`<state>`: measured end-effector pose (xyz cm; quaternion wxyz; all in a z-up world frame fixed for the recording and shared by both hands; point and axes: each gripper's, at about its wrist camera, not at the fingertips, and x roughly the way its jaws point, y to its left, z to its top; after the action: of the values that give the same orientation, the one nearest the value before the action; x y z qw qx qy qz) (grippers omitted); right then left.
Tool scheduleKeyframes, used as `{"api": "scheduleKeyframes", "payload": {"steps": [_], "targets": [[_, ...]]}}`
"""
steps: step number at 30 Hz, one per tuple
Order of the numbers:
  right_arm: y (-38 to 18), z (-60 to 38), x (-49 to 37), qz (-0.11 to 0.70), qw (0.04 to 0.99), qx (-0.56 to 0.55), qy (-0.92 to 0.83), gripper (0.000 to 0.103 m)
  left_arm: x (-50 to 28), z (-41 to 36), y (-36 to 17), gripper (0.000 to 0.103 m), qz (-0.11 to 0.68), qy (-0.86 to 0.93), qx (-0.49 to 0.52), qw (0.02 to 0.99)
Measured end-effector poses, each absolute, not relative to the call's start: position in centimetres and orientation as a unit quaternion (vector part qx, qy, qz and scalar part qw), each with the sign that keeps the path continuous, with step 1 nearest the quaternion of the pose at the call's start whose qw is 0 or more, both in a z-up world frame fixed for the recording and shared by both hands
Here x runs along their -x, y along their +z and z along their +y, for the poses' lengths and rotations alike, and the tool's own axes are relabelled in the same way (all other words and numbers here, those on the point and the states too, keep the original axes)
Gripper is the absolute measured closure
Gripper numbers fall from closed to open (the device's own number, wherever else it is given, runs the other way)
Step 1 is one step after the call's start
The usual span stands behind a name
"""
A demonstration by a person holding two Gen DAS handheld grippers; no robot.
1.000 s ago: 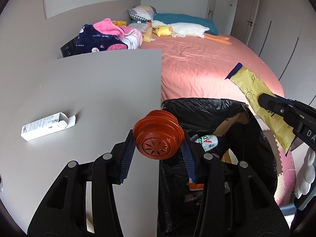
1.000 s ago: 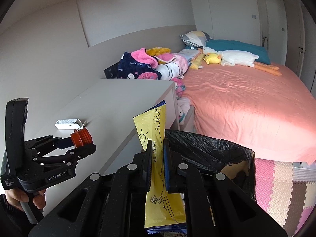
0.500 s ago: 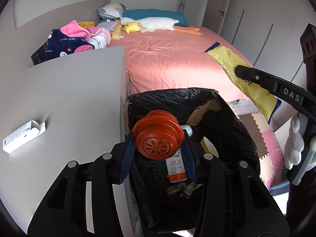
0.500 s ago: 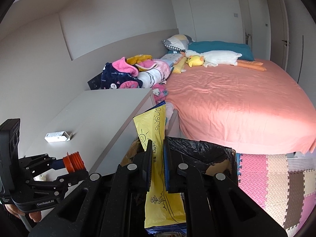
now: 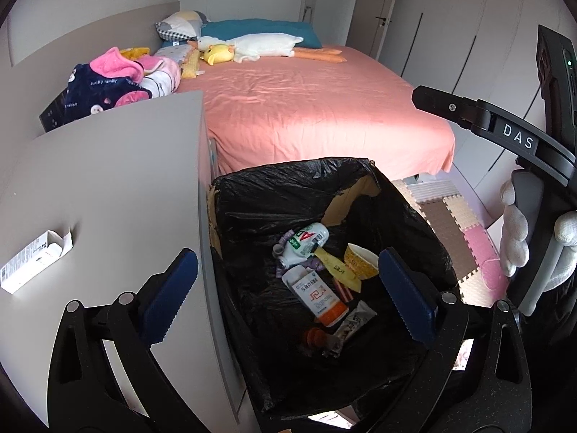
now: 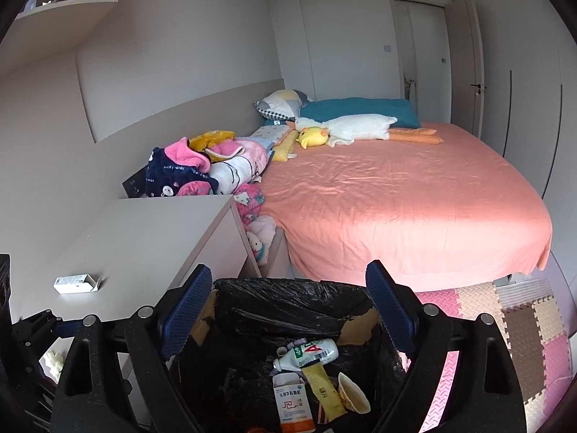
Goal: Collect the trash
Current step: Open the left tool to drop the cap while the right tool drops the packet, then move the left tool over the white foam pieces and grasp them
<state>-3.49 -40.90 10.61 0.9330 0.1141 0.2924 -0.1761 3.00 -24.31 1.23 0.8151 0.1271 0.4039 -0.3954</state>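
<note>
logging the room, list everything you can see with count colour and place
bin: 1, black liner, beside desk
bottle: 1, white, in bin
carton: 1, white and orange, in bin
wrapper: 1, yellow, in bin
cup: 1, yellowish, in bin
cap: 1, orange, bin bottom
box: 1, white, on desk
desk: 1, grey, left of bin
bed: 1, pink sheet
goose: 1, white plush, on bed
left gripper: open, over bin
right gripper: open, over bin
</note>
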Motion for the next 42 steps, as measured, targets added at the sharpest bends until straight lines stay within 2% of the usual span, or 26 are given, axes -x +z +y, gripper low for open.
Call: {"api": "scheduleKeyframes", "payload": {"steps": [19, 36, 42], "targets": [[9.4, -36.8, 1.7, 0.310, 0.938, -0.099, -0.115, 0.016, -2.6, -20.5, 0.7, 0.006, 0.421, -0.320, -0.110, 0.841], [8.0, -30.1, 0.3, 0.330, 0.941, -0.074, -0.016, 0.016, -0.7, -11.6, -0.2, 0.006, 0.451, -0.157, -0.060, 0.877], [8.0, -28.5, 0.3, 0.330, 0.941, -0.068, 0.002, 0.016, -1.2, -8.4, -1.8, 0.006, 0.491, -0.089, -0.021, 0.866]]}}
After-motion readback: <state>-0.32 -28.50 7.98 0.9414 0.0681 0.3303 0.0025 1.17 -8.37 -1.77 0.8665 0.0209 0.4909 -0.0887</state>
